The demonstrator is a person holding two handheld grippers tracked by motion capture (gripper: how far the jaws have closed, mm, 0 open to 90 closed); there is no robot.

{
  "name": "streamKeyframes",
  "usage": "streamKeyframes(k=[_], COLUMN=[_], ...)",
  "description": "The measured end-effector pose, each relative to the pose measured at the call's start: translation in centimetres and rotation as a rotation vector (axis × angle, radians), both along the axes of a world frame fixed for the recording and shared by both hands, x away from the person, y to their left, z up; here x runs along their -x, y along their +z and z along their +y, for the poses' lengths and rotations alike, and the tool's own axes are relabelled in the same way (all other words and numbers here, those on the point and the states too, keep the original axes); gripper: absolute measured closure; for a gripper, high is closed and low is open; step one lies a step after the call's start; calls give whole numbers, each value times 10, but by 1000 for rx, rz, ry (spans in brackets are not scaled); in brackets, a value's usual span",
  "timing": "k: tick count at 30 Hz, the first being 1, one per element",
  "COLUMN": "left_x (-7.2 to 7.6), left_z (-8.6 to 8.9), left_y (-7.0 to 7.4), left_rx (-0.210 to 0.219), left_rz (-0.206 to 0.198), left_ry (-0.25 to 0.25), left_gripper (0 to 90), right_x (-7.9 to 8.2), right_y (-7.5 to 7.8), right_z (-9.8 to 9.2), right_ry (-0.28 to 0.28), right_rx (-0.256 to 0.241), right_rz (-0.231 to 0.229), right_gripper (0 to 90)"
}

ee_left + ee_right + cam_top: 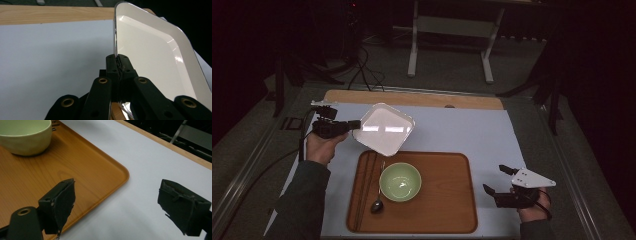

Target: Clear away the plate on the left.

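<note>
A brown wooden tray (447,200) is seen lying flat on the pale surface (472,130). A green bowl (400,182) is set upright on the tray, left of its middle. A dark spoon (377,204) is laid just beside the bowl, at its lower left. Two dark chopsticks (363,190) are laid side by side along the tray's left edge. A strip of light wood (412,98) is seen at the far edge of the surface. Black cables (362,70) are spread on the floor behind.
</note>
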State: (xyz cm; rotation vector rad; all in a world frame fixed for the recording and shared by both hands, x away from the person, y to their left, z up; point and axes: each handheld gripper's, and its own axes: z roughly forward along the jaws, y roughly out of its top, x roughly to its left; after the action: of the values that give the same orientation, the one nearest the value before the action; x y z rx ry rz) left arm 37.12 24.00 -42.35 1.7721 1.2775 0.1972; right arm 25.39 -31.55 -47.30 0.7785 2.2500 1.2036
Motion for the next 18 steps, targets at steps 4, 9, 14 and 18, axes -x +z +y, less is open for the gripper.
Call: streamKeyframes(k=[4,9,14,18], left_x=[-1,-1,-1,-1], left_z=[-8,-16,-24,-31], left_y=[1,4,7,9], left_rx=[-2,-8,0,-10], left_rz=[-7,-14,-24,-28], left_ry=[-32,-68,-106,-133], left_gripper=[895,894,895,895], right_x=[0,0,0,0], right_y=[0,0,0,0], right_z=[0,-1,0,-1], right_ry=[0,0,0,0], right_rx=[-1,-2,-2,-3], right_rz=[0,-1,-2,-3], right_gripper=[141,141,141,141])
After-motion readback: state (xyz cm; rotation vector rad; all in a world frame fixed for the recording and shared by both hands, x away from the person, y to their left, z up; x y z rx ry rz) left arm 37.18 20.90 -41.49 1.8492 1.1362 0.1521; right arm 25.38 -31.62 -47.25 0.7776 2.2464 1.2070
